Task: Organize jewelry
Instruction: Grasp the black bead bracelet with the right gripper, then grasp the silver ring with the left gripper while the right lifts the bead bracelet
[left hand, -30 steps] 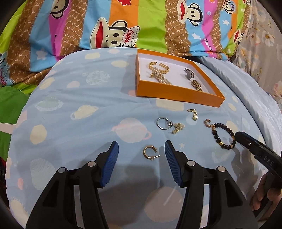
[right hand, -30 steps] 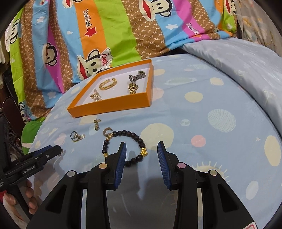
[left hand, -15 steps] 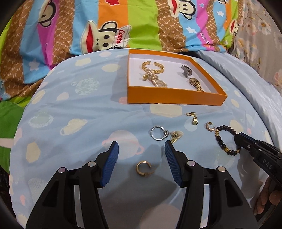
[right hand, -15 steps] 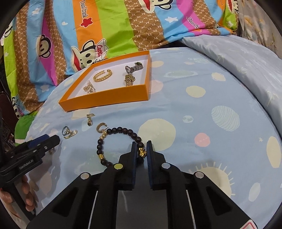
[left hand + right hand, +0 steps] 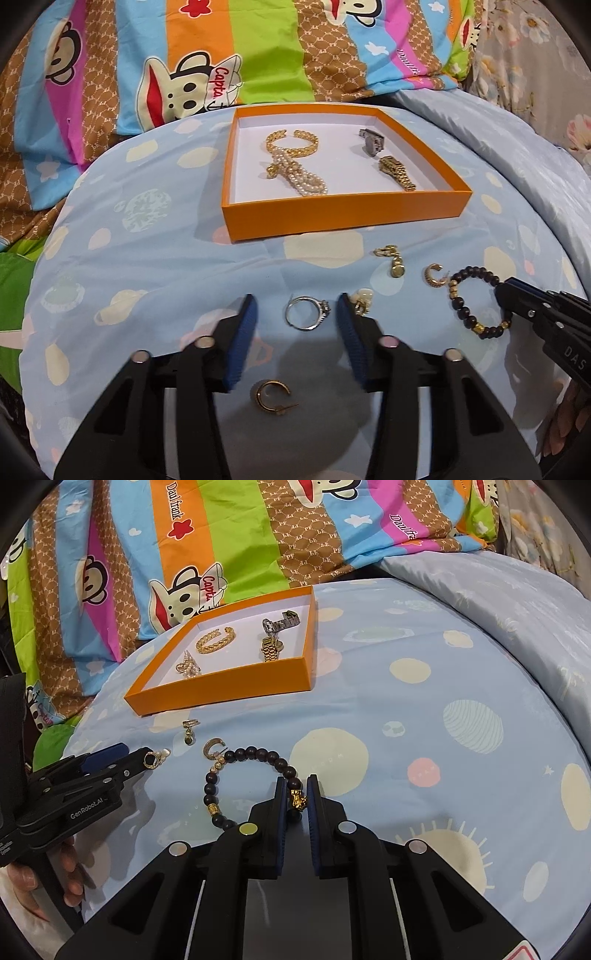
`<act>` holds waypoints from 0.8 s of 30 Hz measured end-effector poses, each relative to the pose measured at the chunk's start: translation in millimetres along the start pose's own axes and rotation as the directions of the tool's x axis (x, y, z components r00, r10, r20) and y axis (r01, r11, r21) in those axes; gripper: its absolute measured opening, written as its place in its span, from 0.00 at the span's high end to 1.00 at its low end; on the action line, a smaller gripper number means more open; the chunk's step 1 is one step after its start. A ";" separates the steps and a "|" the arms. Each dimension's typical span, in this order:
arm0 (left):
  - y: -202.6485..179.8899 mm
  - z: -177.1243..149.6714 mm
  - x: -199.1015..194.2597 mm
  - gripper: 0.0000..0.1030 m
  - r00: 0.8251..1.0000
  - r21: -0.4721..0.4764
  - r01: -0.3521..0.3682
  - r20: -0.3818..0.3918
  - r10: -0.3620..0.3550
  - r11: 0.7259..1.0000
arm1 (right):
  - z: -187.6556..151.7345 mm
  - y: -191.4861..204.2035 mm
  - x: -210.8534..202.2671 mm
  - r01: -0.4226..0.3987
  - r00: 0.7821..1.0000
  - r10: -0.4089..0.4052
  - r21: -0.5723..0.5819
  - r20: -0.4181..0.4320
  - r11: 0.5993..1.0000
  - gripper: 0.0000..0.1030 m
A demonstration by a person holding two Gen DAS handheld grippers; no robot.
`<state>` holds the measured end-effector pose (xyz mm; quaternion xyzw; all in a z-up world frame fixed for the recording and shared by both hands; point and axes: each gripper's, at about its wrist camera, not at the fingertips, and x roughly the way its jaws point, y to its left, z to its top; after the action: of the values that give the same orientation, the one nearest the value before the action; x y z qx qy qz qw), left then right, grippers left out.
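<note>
Right wrist view: right gripper (image 5: 298,802) pinches beaded bracelet (image 5: 236,775) at its charm.

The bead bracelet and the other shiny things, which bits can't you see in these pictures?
- Bead bracelet: in the right wrist view, its near beads are hidden behind the right gripper, shut on its gold charm.
- Pearl earring: in the left wrist view, partly covered by a finger of the open left gripper.
- Silver ring: its stone is too small to make out.
- Orange box: its near wall hides part of the floor inside.
</note>
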<state>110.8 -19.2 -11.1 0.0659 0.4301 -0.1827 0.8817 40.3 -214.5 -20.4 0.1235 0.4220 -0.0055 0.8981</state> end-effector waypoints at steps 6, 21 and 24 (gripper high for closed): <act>-0.1 -0.5 -2.2 0.77 1.000 -0.005 0.020 0.005 -0.020 1.000 | 0.3 2.3 -0.1 -0.003 1.000 0.003 -0.009 0.002 1.000 0.90; 3.1 1.0 -34.3 0.77 0.997 -0.054 0.050 0.056 -0.047 0.997 | 14.5 14.6 -25.9 -0.028 0.995 0.031 -0.035 0.090 0.999 0.92; 7.0 7.5 -45.1 0.77 0.996 -0.066 0.058 0.076 -0.053 0.996 | 24.4 20.4 -36.5 -0.034 0.992 0.040 -0.051 0.123 0.998 0.92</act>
<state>93.6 -2.8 28.6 0.0168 0.4048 -0.1946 0.8933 37.6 -203.7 26.7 0.1088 0.3632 0.0139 0.9252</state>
